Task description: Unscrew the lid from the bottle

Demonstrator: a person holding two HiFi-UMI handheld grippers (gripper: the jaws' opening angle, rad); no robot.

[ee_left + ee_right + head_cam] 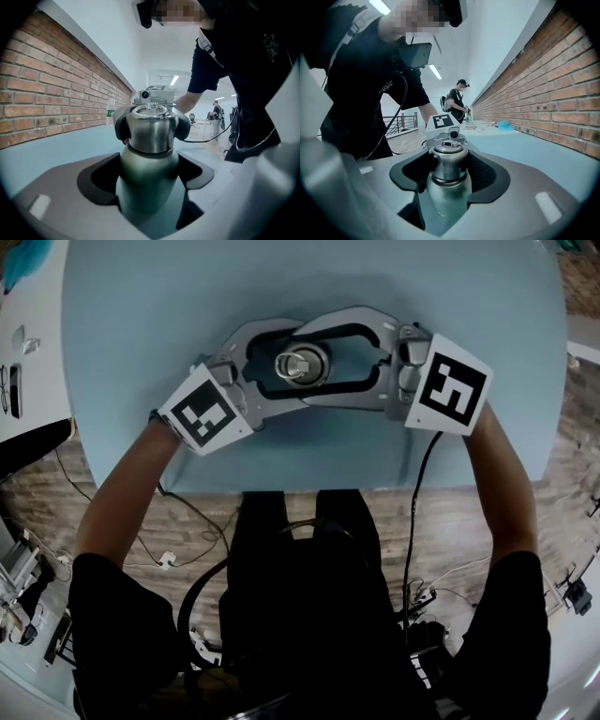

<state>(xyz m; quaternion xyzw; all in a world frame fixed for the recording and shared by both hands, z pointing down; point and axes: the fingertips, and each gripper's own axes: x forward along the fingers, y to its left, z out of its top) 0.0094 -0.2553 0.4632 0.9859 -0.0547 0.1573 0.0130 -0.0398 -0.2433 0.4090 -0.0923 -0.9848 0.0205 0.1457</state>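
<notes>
Left tongs [149, 171] grip bottle [447, 199] body; right tongs [449, 164] clamp lid [151, 127].

Grey metal bottle [149, 183], upright on blue table [141, 334], steel lid [151, 127] on top

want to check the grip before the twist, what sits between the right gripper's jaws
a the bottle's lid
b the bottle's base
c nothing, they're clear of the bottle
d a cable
a: in the right gripper view, the right gripper has its jaws against both sides of the lid, while the left gripper holds the bottle lower down, on its body.
</notes>
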